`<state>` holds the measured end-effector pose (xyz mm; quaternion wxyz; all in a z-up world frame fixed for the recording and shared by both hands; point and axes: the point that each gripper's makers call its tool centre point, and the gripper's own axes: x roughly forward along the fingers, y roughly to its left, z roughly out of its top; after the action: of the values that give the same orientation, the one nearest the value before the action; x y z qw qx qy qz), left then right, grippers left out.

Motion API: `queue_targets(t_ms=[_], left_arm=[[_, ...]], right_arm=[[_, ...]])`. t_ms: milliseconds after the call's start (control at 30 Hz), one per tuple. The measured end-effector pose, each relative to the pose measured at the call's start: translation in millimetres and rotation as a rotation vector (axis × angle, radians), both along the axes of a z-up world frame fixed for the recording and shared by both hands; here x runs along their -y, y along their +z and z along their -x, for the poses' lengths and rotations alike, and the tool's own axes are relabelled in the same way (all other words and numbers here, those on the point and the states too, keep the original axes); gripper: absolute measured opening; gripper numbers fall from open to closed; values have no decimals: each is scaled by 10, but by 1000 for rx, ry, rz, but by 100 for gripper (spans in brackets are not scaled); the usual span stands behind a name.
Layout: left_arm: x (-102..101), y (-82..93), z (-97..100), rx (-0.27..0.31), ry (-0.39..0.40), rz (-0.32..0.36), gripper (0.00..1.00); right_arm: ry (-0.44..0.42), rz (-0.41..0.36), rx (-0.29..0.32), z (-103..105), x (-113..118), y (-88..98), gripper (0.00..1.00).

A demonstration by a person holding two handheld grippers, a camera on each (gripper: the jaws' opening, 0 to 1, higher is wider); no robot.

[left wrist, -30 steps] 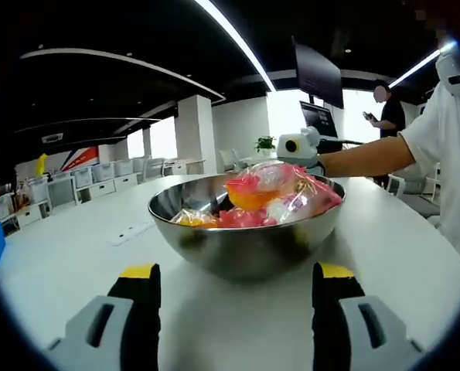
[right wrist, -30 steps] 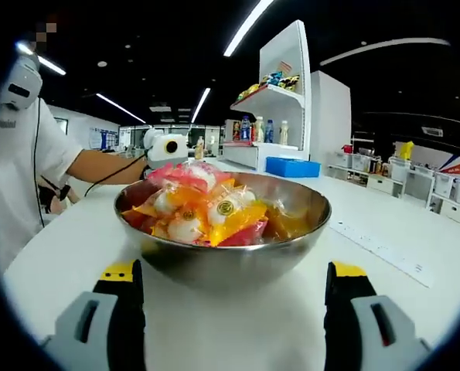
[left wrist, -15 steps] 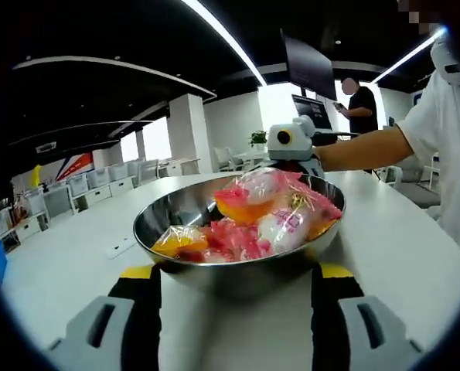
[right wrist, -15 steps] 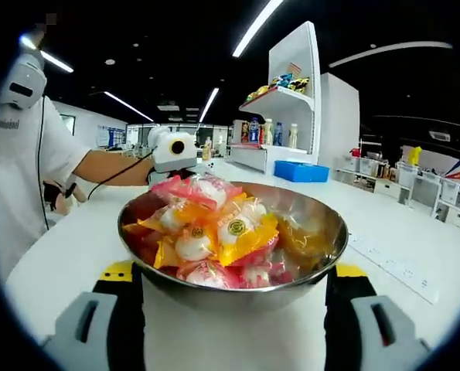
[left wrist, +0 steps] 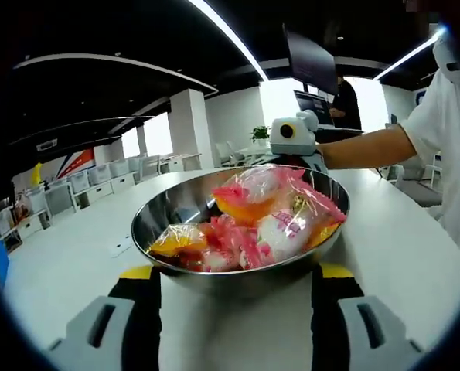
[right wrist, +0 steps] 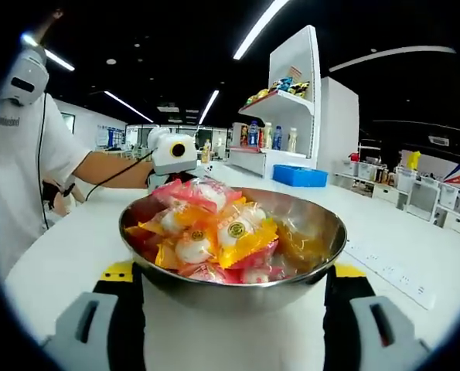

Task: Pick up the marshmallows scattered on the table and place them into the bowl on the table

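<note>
Across the white surface [left wrist: 67,255] a row of desks with storage bins [left wrist: 98,176] lines the far wall, and a power strip [right wrist: 392,272] lies flat just beside the steel bowl [right wrist: 291,224]. Behind the bowl stands a white shelf unit [right wrist: 284,100] stocked with bottles and snacks, with a blue tray [right wrist: 299,176] on its low ledge. A person in a white shirt [right wrist: 17,178] stretches a bare forearm [left wrist: 365,148] along the surface.

The marshmallows [right wrist: 214,232], wrapped in pink, orange and yellow film, are heaped inside the bowl, mounded above its rim. The left gripper [left wrist: 233,297] has its jaws spread wide, one on either side of the bowl's near wall, closed on nothing. The right gripper [right wrist: 233,297] faces it from the opposite side, jaws likewise wide apart and flanking the bowl, which sits just ahead between them.
</note>
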<state>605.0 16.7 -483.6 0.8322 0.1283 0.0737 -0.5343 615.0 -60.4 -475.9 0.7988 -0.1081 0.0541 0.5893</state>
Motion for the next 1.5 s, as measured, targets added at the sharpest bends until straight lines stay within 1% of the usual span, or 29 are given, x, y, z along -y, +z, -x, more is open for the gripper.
queue_targets(t_ms=[100, 167, 200, 400, 533, 667, 733, 867, 1000, 1133, 1300, 1400, 1500], left_arm=[[3, 128, -41, 17, -7, 12, 80], [18, 202, -100, 33, -11, 4, 80], [22, 229, -123, 40, -11, -1, 80], [62, 463, -354, 77, -22, -25, 80], [78, 528, -514, 83, -27, -40, 79], [80, 491, -623, 75, -31, -64, 79], [73, 447, -663, 69, -31, -86, 78], [62, 336, -733, 50, -23, -119, 78], [60, 198, -752, 28, -17, -148, 78], [52, 96, -750, 1, -14, -161, 78], [52, 27, -764, -3, -10, -177, 77], [59, -13, -750, -14, -12, -181, 77], [72, -66, -744, -15, -4, -208, 78]], right_arm=[[-1, -17, 10, -17, 13, 114, 96], [-6, -18, 29, -57, 17, 200, 96], [-10, -12, 43, -96, 21, 248, 96], [-22, -1, 57, -305, 61, 407, 96], [-32, 14, 61, -460, 82, 471, 96], [-37, 30, 67, -563, 89, 467, 96], [-38, 54, 63, -603, 86, 412, 96], [-41, 70, 56, -667, 87, 307, 96], [-39, 89, 33, -683, 86, 170, 96], [-36, 91, 21, -674, 88, 104, 96], [-44, 110, 24, -681, 86, 51, 96], [-42, 123, 5, -674, 91, -20, 96], [-41, 147, 3, -670, 102, -82, 97]])
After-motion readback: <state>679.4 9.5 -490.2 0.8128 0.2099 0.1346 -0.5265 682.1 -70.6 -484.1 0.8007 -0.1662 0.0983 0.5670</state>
